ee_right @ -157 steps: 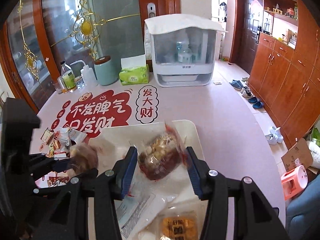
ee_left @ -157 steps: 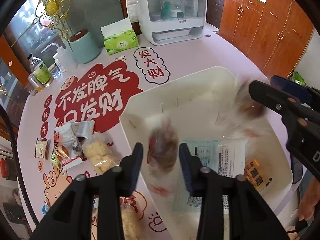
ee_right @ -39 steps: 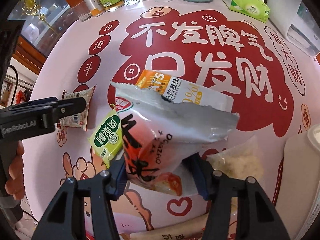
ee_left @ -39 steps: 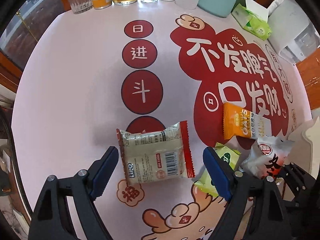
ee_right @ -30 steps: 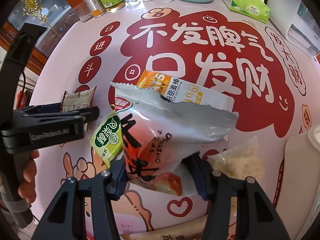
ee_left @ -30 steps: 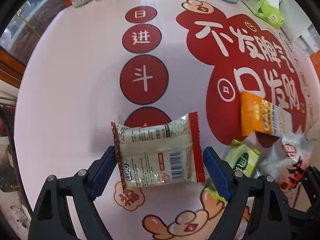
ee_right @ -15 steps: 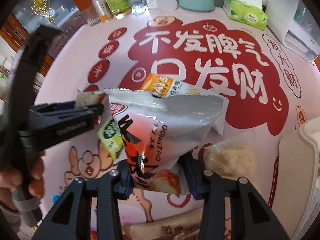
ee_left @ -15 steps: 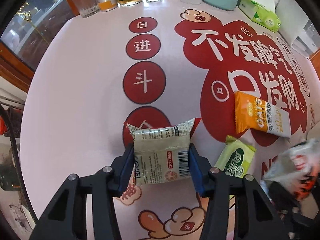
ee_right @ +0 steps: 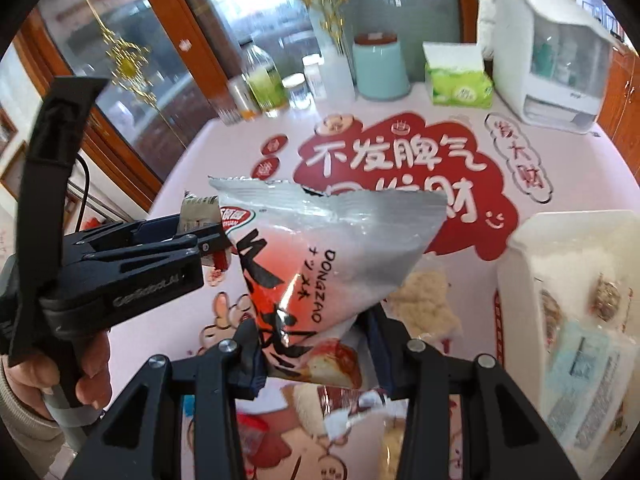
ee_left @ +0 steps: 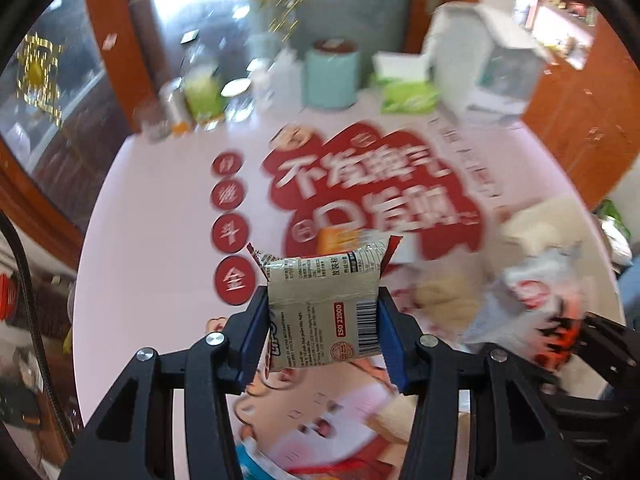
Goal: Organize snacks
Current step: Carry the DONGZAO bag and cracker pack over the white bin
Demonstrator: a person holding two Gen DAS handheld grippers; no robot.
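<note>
The left gripper (ee_left: 323, 332) is half closed, its blue pads pressing both sides of a beige packet (ee_left: 322, 308) held off the table (ee_left: 160, 216). The right gripper (ee_right: 312, 350) is nearly closed, pinching the lower end of a silver bag (ee_right: 332, 248). To its right stands a white bin (ee_right: 524, 264) with snacks inside.
</note>
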